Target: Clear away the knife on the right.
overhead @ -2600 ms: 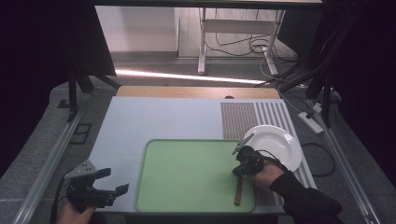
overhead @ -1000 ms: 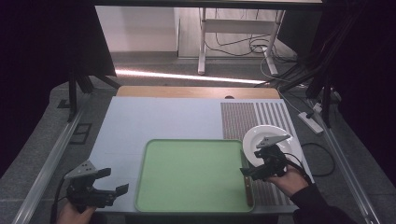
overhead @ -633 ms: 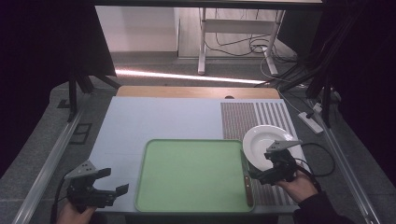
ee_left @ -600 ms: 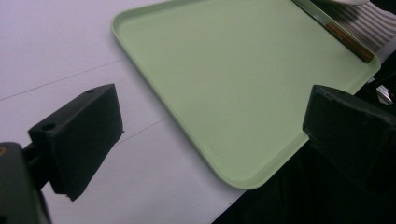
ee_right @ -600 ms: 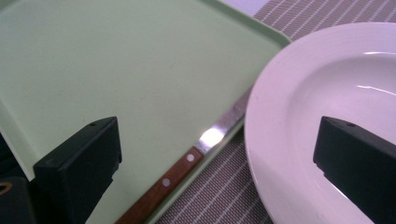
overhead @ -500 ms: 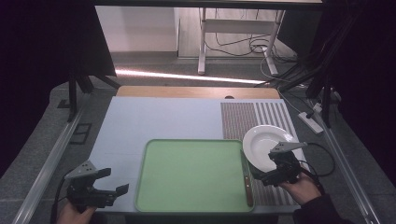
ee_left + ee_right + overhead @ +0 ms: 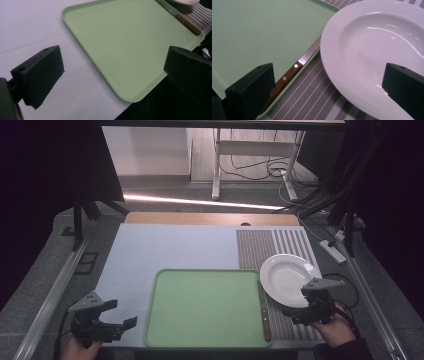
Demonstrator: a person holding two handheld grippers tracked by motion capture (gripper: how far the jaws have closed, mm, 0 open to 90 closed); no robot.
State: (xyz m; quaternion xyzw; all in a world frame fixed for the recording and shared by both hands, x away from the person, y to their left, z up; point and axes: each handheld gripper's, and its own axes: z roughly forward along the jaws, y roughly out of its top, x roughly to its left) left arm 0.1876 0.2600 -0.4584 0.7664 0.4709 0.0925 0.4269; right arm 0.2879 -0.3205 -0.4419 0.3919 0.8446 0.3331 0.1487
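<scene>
Right tool point(image 7: 328, 92): jaws wide apart, nothing btwn them, pads touch nothing; jaws just finished opening. White plate point(image 7: 372, 50) fills upper right, empty, sitting on striped mat point(image 7: 312, 100). Green tray point(image 7: 254, 32) takes upper left. Knife point(image 7: 294, 67) w/ brown riveted handle lies along tray's right edge, blade toward plate; blade tip goes under/behind plate rim, contact unclear. Left jaw sits in front of handle's near end; right jaw over plate's near rim.

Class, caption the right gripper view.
Open right gripper above white ceramic plate, beside wooden-handled knife on pale green tray.
</scene>
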